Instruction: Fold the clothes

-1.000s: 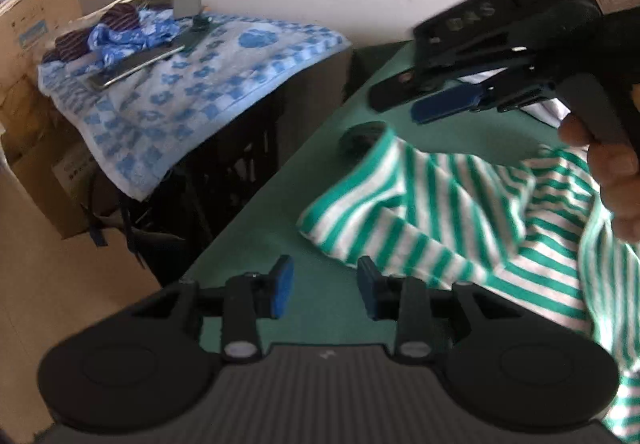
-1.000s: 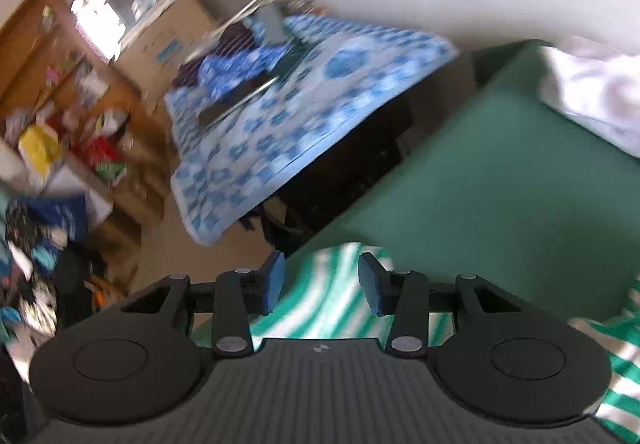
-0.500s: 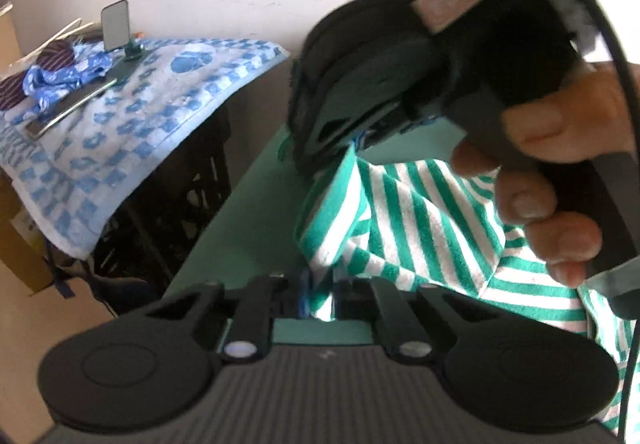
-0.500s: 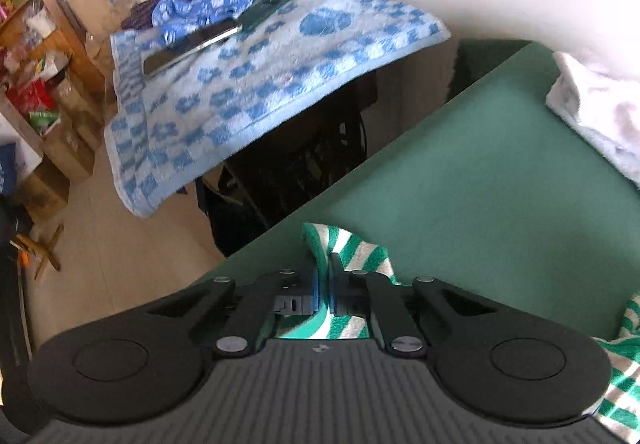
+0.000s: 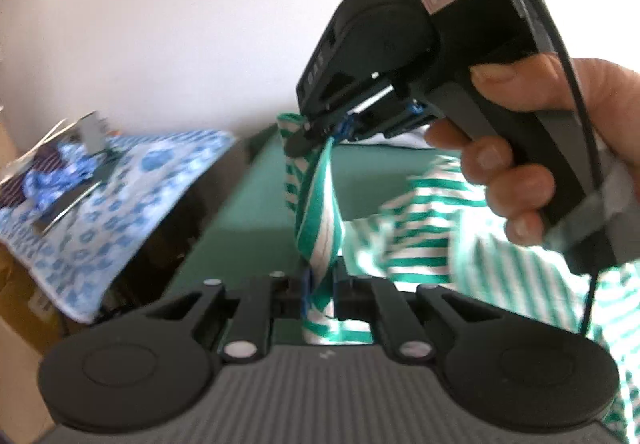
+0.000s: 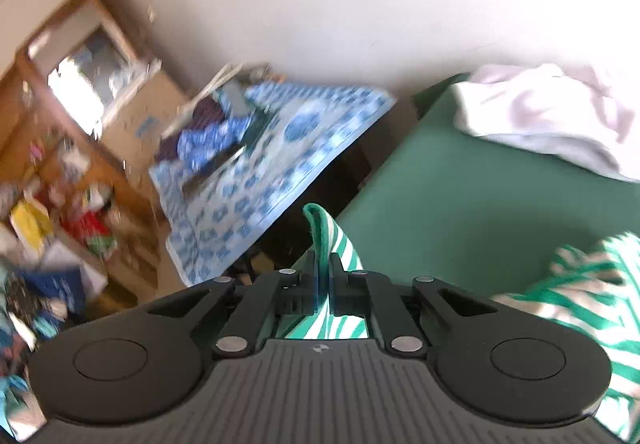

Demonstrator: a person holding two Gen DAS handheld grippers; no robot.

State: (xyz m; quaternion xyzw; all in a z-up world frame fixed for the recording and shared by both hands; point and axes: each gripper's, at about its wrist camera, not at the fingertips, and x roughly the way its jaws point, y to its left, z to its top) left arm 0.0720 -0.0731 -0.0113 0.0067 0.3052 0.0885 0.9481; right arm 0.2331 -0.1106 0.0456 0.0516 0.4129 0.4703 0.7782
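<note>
Two grippers: we see both pinched tight on one garment, each with fabric between its fingers.
Left gripper (image 5: 320, 284): fingers drawn nearly together, a fold of the striped shirt (image 5: 320, 212) caught between them and rising up out of the pinch.
Right gripper (image 6: 325, 284): fingers likewise almost touching, with a green-edged hem of the same shirt standing up from between them; in the left wrist view we see this gripper (image 5: 320, 130) held above and ahead of the left one, a hand (image 5: 532, 148) wrapped round its grip.
Striped shirt: green and white, stretched as a taut band between the two grippers, the rest lying crumpled on the table (image 5: 240, 212) to the right.
Table: green-covered, running back to a pale wall.
White cloth (image 6: 552, 120): heaped at the far end of the table, well apart from the shirt.
Blue patterned towel (image 6: 280, 164): draped over a dark stand beside the table, with small items on it too blurred for us to name.
</note>
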